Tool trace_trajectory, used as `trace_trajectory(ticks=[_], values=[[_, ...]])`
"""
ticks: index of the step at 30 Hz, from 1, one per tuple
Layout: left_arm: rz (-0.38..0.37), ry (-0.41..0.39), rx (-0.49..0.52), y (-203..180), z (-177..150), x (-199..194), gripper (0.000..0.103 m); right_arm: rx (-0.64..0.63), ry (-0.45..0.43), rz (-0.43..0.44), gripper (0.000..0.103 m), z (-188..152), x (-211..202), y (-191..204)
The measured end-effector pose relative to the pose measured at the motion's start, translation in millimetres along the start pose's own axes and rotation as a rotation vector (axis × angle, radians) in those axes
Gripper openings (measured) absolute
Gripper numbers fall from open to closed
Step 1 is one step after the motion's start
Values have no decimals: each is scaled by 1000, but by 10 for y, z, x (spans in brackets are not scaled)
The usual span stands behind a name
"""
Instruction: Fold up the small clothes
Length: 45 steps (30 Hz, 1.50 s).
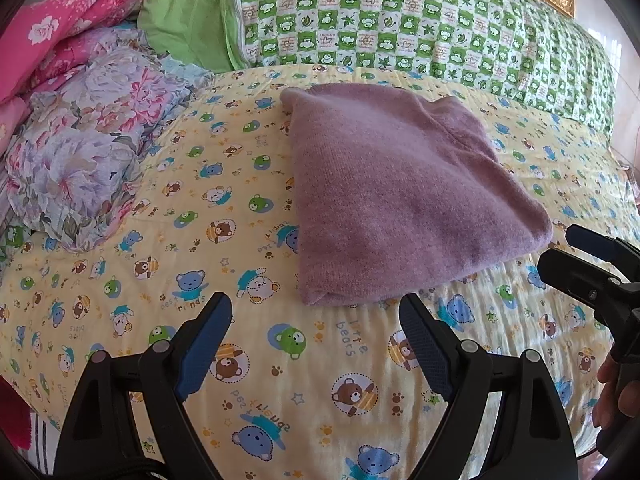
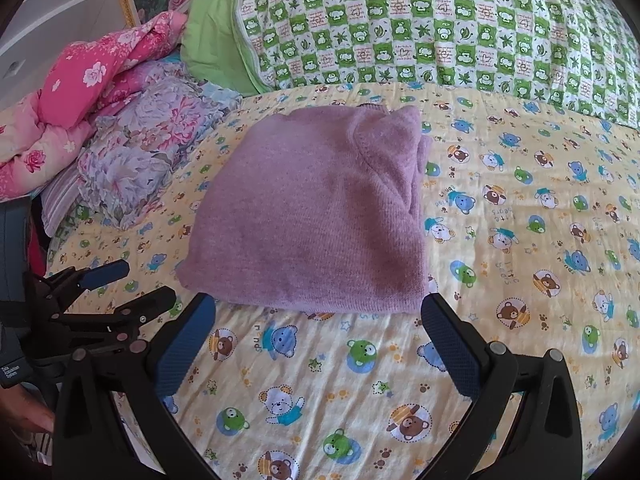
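A small purple knit sweater (image 1: 400, 192) (image 2: 320, 216) lies folded into a compact rectangle on the yellow bear-print sheet (image 1: 280, 380) (image 2: 520, 280). My left gripper (image 1: 316, 312) hovers open just short of the sweater's near edge, nothing between its blue pads. My right gripper (image 2: 318, 312) is also open, held a little before the same near edge. In the left wrist view the right gripper (image 1: 568, 248) shows at the right, close to the sweater's right corner. The right wrist view has the left gripper (image 2: 140, 284) at the lower left.
A green checked quilt (image 1: 400, 20) (image 2: 440, 28) runs along the back of the bed. Crumpled floral bedding (image 1: 92, 140) (image 2: 140, 152) and a pink flowered blanket (image 1: 60, 28) (image 2: 88, 80) pile up at the left. A hand (image 1: 612, 392) holds the right gripper's handle.
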<state>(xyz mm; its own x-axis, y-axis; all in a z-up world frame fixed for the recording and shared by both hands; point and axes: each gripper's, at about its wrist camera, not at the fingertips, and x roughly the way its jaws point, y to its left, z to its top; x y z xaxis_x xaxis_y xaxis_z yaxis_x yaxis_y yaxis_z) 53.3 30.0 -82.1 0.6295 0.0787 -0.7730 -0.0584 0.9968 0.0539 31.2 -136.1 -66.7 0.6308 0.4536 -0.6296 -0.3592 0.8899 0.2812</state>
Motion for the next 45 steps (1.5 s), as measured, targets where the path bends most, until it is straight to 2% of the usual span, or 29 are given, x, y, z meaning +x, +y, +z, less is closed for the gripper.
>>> trace_trajectory(ticks=[45], values=[[1,-17,-6,31,198,-46,86,3,-11,7,102,152,31,-1]])
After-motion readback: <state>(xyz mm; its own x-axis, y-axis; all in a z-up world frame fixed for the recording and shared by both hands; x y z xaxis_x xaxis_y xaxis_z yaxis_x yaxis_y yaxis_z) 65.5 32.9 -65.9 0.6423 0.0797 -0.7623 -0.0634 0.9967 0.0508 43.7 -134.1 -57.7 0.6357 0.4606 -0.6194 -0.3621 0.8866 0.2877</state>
